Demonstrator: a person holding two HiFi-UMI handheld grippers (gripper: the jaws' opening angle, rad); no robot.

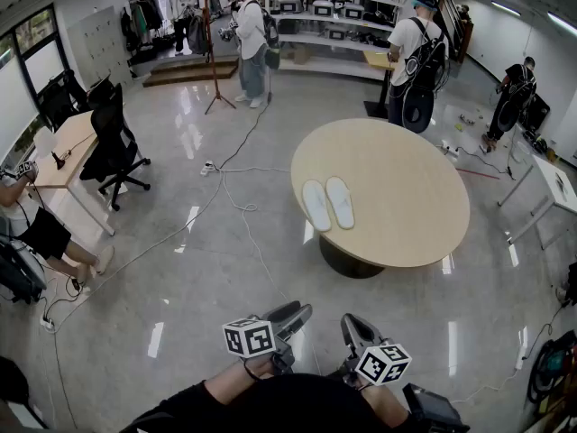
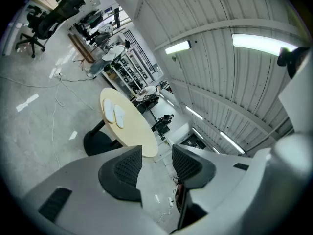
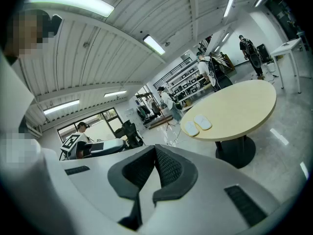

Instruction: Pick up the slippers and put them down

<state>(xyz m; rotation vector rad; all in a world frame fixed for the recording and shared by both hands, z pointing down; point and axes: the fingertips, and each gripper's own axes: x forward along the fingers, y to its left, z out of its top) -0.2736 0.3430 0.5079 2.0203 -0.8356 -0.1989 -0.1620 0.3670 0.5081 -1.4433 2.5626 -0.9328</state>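
**Well short of the table: slippers straight ahead, nothing in hand**

Nearest, at the bottom of the head view, both grippers sit close to the person's body and point forward, a little below level.

- The left gripper (image 1: 293,316) is released. Its own view shows the jaws standing wide apart, with only floor and far room in the gap.
- The right gripper (image 3: 155,153) is clenched. Its pads (image 3: 168,168) meet with nothing caught between them.

Next out is a stretch of bare glossy floor (image 1: 225,278) with a loose cable (image 1: 243,210) trailing across it. It separates the grippers from the dark pedestal (image 1: 347,260) of the round table (image 1: 406,197).

Farther on, the slippers (image 1: 317,206) lie on the tabletop near its near-left rim.

- They are a white pair, side by side and flat, almost touching.
- Their long axes run away from the person, tilted slightly leftward at the far ends.
- One short end of each slipper faces the grippers.

Key relation: the pair lies ahead and well apart from both grippers, roughly on the line between them. Neither hand is clearly nearer.

- In the left gripper view the slippers (image 2: 114,112) sit up and left of the jaw gap.
- In the right gripper view the slippers (image 3: 196,125) sit up and right of the shut jaws.

Judgement: the pickup is not yet begun. The approach needs a walk up to the table rim. The right jaws must open before any grasp, while the left is ready as it stands. Taking a slipper from its near end or across its width looks the simplest line.
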